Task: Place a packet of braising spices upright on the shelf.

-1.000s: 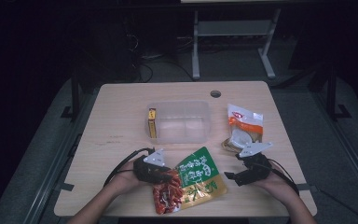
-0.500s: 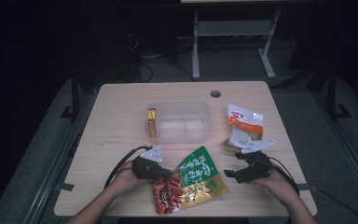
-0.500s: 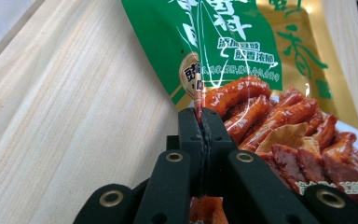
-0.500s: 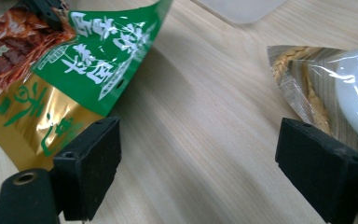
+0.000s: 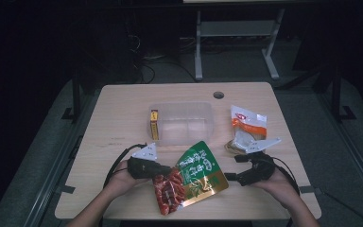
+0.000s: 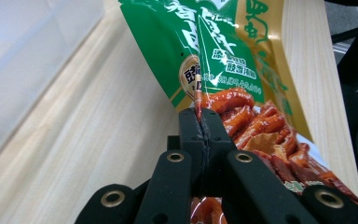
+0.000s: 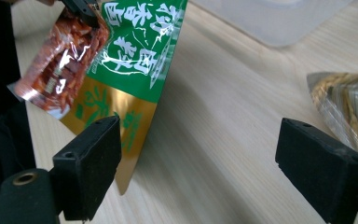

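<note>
A green, gold and red snack bag (image 5: 196,175) lies near the table's front edge, between my two grippers. My left gripper (image 5: 169,169) is shut on the bag's left edge; in the left gripper view the jaws (image 6: 199,122) pinch the seam where the green print meets the red food picture on the bag (image 6: 214,51). To the bag's right, my right gripper (image 5: 235,168) stands open. In the right gripper view its jaws (image 7: 196,154) are spread wide over bare wood, with the bag's gold corner (image 7: 121,116) by the left jaw.
A clear plastic container (image 5: 182,124) stands mid-table, with a small yellow box (image 5: 154,124) at its left side. A white and orange pouch (image 5: 247,122) and a clear packet (image 5: 236,143) lie at the right. The table (image 5: 123,118) has a round hole (image 5: 218,94) at the back.
My left gripper has shifted slightly to the left while holding the bag's edge. The right gripper has stayed open in about the same spot.
</note>
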A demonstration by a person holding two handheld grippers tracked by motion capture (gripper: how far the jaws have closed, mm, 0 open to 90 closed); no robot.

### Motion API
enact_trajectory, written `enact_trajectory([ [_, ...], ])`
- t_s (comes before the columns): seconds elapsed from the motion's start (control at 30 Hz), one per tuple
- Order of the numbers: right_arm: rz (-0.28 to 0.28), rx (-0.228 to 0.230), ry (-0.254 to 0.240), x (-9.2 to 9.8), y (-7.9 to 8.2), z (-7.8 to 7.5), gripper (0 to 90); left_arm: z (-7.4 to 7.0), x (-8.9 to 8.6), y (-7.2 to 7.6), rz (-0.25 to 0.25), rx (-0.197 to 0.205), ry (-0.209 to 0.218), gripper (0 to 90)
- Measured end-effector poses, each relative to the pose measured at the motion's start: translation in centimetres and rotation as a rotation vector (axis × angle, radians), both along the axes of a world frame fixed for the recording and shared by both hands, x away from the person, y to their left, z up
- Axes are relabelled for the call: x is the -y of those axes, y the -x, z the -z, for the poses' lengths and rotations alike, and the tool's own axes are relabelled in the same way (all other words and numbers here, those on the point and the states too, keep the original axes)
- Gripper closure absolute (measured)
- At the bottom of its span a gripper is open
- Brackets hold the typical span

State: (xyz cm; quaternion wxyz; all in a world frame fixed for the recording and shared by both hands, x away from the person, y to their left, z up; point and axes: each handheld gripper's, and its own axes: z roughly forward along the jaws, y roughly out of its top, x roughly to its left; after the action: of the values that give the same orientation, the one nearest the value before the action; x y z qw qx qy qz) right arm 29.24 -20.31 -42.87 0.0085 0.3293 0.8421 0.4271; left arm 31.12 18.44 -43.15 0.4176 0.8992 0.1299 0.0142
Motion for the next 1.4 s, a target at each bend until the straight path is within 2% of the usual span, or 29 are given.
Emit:
enact_trajectory([
  [0.27,0.000,0.000,-0.037,-0.2,-0.2,-0.6,14.1,-1.2,-1.5,-0.1,-0.019,0.033,0.031,89.9],
  [0.53,-0.017,0.021,-0.046,-1.0,-0.7,-1.6,14.5,-1.8,-2.5,-0.1,-0.049,0.053,0.046,89.8],
  [0.9,-0.070,0.041,-0.088,-3.1,-2.7,-3.5,17.4,-2.4,-3.1,-0.4,-0.071,0.072,0.057,89.9],
  [1.17,-0.117,0.053,-0.108,-5.1,-4.5,-4.7,19.9,-3.0,-3.3,-0.5,-0.077,0.102,0.061,89.8],
  [1.4,-0.171,0.031,-0.149,-6.5,-6.0,-5.3,27.4,-3.3,-3.5,-0.5,-0.089,0.122,0.070,89.8],
])
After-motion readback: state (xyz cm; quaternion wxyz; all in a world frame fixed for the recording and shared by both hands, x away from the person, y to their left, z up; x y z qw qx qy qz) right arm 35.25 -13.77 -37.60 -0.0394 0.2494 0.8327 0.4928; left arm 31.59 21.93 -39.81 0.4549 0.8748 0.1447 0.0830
